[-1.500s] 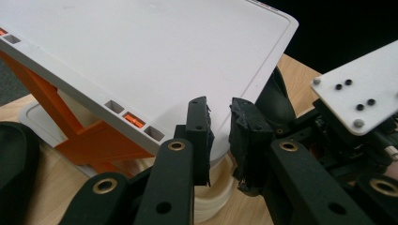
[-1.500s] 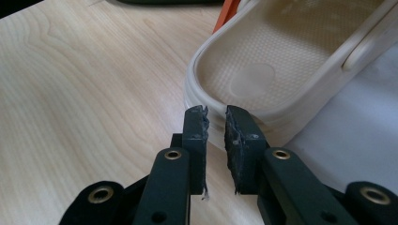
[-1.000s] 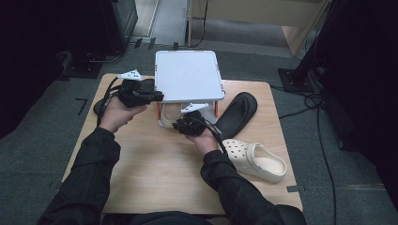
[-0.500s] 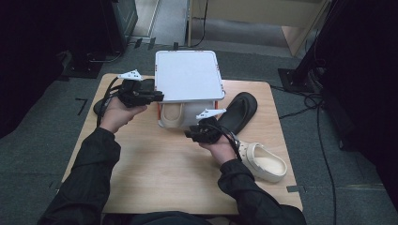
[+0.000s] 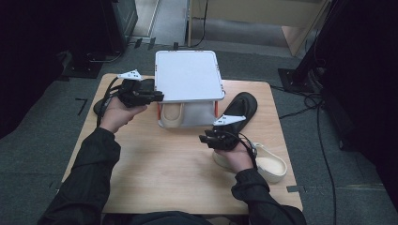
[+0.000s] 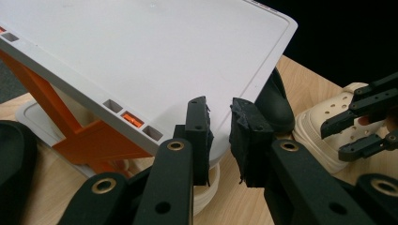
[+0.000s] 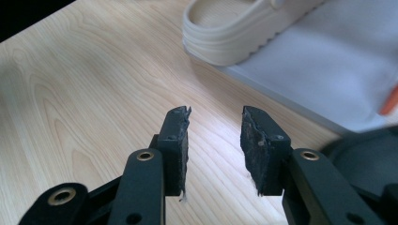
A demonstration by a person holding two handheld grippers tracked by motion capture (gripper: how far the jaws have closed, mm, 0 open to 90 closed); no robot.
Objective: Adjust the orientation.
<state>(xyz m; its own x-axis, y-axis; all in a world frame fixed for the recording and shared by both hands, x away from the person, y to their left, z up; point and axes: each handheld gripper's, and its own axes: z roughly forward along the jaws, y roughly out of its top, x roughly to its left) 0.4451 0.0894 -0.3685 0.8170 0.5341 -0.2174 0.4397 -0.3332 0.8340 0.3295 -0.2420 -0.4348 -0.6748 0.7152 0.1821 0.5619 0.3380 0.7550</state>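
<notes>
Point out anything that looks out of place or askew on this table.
The shoes are split up: one cream clog sits on the rack's lower shelf, its mate lies loose at the table's right edge, and a black shoe lies slantwise beside the rack.

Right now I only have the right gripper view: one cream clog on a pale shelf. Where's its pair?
Observer: The second cream clog lies on the table, partly under the right hand.
Operator: Anything above that shelf?
Observer: Yes, a white top shelf on orange posts covers part of the first clog.
Operator: Any shoes over on the left?
Observer: A black shoe lies at the table's left edge, under the left hand.
</notes>
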